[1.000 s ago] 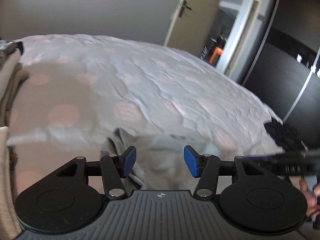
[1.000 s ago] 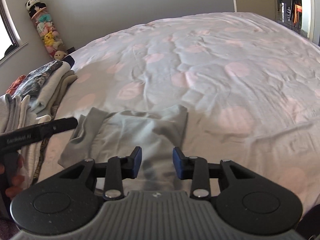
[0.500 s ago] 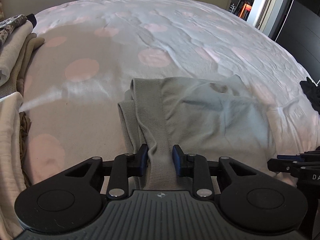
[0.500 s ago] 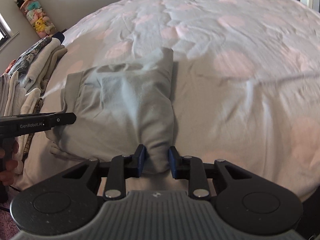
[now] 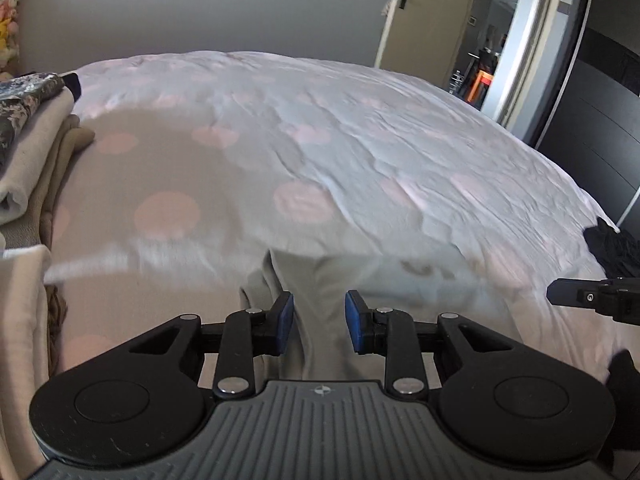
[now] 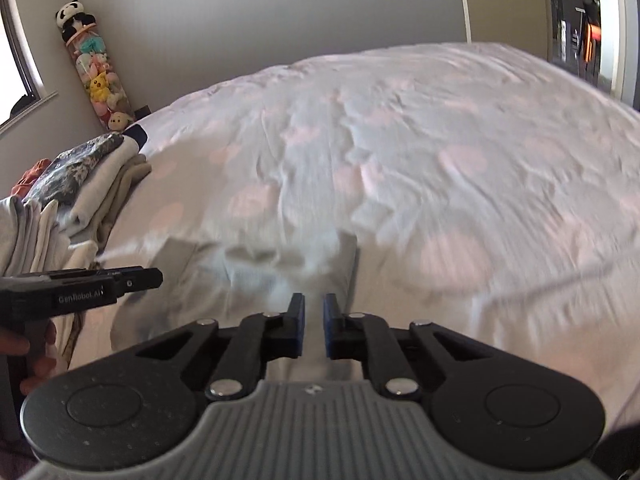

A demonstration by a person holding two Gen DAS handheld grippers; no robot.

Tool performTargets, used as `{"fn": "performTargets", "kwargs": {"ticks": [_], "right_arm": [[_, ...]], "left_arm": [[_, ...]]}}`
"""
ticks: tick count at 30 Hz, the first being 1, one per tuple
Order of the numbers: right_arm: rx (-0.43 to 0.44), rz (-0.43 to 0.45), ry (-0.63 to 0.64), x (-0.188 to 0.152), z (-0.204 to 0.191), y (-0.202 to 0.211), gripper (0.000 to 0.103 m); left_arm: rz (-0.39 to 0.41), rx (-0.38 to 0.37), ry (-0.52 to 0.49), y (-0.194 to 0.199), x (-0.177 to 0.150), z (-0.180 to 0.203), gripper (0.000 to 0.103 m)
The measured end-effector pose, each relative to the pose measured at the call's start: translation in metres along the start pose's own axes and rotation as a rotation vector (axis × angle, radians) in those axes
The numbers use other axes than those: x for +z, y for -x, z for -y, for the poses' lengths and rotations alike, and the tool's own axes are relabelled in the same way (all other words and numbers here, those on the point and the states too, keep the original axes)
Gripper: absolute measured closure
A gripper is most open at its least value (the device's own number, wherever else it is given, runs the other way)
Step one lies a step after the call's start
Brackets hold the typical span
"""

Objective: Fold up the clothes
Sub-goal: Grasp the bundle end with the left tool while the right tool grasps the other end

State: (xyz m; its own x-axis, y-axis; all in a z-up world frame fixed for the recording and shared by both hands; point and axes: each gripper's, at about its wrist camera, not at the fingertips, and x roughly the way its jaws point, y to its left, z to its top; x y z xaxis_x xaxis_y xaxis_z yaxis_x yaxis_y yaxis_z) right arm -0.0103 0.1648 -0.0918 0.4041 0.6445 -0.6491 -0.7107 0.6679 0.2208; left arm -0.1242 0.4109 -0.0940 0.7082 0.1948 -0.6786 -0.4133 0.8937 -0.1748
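A light grey-beige garment [image 5: 360, 280] lies folded on the near edge of the bed; it also shows in the right wrist view [image 6: 256, 276]. My left gripper [image 5: 319, 322] has its jaws closed on a ridge of the garment's left part, the cloth filling the gap between the blue pads. My right gripper [image 6: 314, 330] is shut on the garment's right edge, with a thin strip of cloth between the pads. Each gripper shows in the other's view: the right one [image 5: 592, 296] and the left one [image 6: 92, 288].
The bed has a white cover with pink dots [image 5: 320, 140]. Stacks of folded clothes [image 5: 28, 152] stand on the left [image 6: 80, 184]. A dark garment [image 5: 612, 248] lies at the bed's right edge. A door and dark wardrobe stand at the right.
Both grippers closed on the garment's near edge about half a second ago. Since then they have lifted and tilted up, and the far part of the garment has folded closer.
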Motion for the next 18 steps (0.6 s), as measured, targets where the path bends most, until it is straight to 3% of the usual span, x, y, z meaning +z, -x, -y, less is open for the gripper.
{"fn": "performTargets", "kwargs": {"ticks": [2,5,7,11,14,18], "right_arm": [[0.007,0.005,0.007,0.009,-0.005,-0.017,0.097],[0.02,-0.007,0.01,0.013,-0.012,-0.043,0.097],[0.018,-0.032,0.012,0.008,-0.014,-0.059,0.097],[0.005,-0.101,0.029,-0.014,-0.011,-0.092,0.098],[0.014,-0.088,0.074,-0.021,-0.01,-0.097,0.099],[0.043,-0.089,0.011,-0.014,-0.002,-0.085,0.098]], "left_arm": [[0.022,0.004,0.008,-0.002,0.004,-0.002,0.078],[-0.023,0.03,0.011,-0.013,-0.001,-0.007,0.08],[-0.066,0.06,0.015,-0.02,-0.006,-0.011,0.09],[-0.1,0.073,0.037,-0.025,-0.012,-0.018,0.09],[-0.097,0.079,0.023,-0.022,-0.014,-0.016,0.09],[-0.062,0.067,0.028,-0.006,-0.013,-0.012,0.09]]}}
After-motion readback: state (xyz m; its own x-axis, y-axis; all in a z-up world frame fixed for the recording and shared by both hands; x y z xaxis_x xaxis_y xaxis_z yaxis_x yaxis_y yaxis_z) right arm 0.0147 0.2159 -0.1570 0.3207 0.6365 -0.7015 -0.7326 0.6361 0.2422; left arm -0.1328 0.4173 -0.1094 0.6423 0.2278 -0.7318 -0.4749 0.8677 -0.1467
